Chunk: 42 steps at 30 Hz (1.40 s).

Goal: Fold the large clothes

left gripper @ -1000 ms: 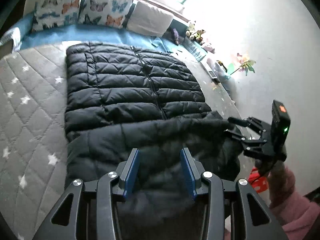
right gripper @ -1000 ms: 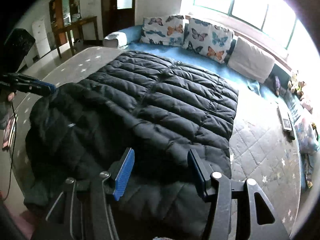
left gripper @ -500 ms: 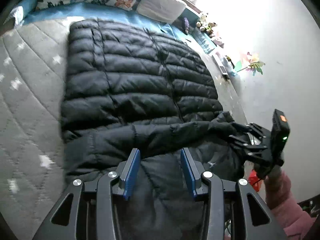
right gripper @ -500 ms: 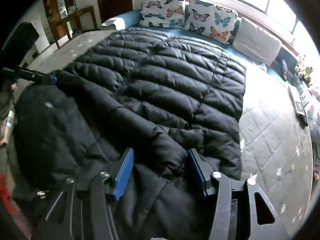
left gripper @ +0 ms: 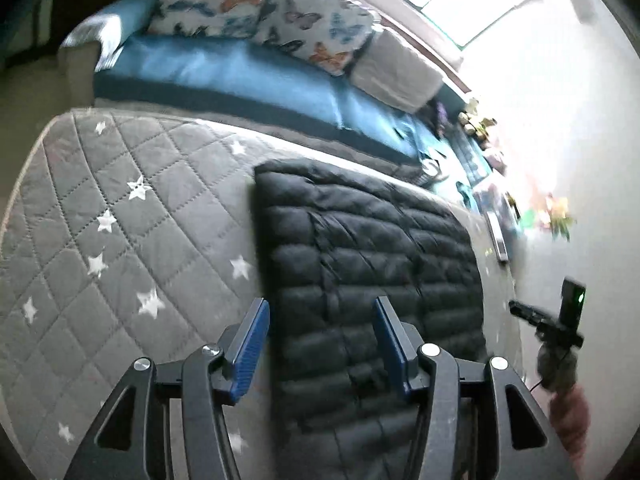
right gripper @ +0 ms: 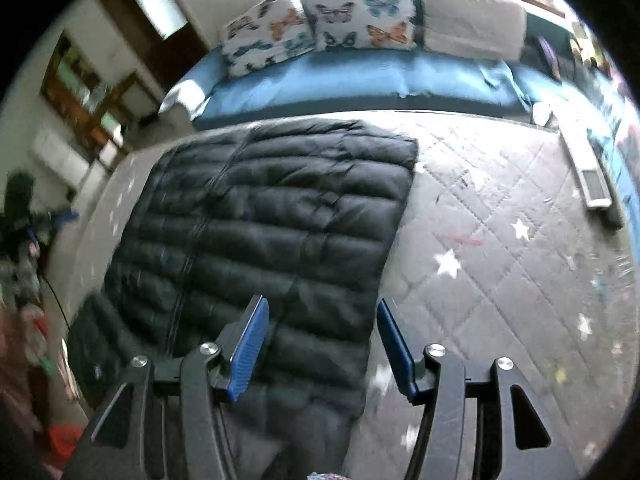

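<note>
A black quilted puffer jacket lies flat on the grey star-quilted bed, zip side up; it also shows in the right wrist view. My left gripper is open and empty, raised above the jacket's near left edge. My right gripper is open and empty, raised above the jacket's near right edge. The right gripper also shows in the left wrist view, off the bed's right side. The left gripper shows blurred at the left edge of the right wrist view.
Butterfly pillows and a white pillow sit on a blue bench beyond the bed. A white remote-like bar lies at the bed's far right. A wall with toys and flowers is on the right.
Both grippers pulled up and back from the jacket's near end. The views tilted up, so the jacket now sits lower and farther; the bunched near part is out of sight.
</note>
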Each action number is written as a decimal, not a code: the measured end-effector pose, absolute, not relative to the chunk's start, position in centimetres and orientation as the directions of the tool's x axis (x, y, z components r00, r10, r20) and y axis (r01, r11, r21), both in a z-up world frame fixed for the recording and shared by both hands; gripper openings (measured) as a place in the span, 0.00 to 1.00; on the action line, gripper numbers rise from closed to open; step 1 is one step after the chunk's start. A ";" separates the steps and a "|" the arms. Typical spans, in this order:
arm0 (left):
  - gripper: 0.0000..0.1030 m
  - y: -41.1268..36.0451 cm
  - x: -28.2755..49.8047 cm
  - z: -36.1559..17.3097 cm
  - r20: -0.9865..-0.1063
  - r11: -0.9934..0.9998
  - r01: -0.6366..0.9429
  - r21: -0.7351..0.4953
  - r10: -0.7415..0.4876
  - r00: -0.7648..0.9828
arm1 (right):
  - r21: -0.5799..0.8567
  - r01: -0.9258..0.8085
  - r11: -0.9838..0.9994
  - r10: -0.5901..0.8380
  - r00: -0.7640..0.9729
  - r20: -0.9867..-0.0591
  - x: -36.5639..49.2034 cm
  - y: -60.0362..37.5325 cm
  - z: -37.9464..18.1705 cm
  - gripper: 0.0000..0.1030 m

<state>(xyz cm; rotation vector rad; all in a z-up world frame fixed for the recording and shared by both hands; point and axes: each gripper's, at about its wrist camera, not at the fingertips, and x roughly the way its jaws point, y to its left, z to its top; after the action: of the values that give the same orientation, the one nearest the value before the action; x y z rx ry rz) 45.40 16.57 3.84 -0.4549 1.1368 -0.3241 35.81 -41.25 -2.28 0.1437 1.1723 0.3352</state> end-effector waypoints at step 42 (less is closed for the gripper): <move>0.14 13.7 56.1 -1.1 -0.622 0.730 0.031 -0.683 -0.603 0.500 | 0.607 -0.252 0.754 0.651 0.412 -0.638 42.2 -42.7 -1.0 0.20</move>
<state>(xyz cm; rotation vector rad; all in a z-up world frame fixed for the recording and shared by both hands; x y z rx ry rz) 56.09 13.65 -1.08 -0.6650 0.9834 -0.4191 42.19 -42.69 -1.03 0.4574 0.9949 0.5929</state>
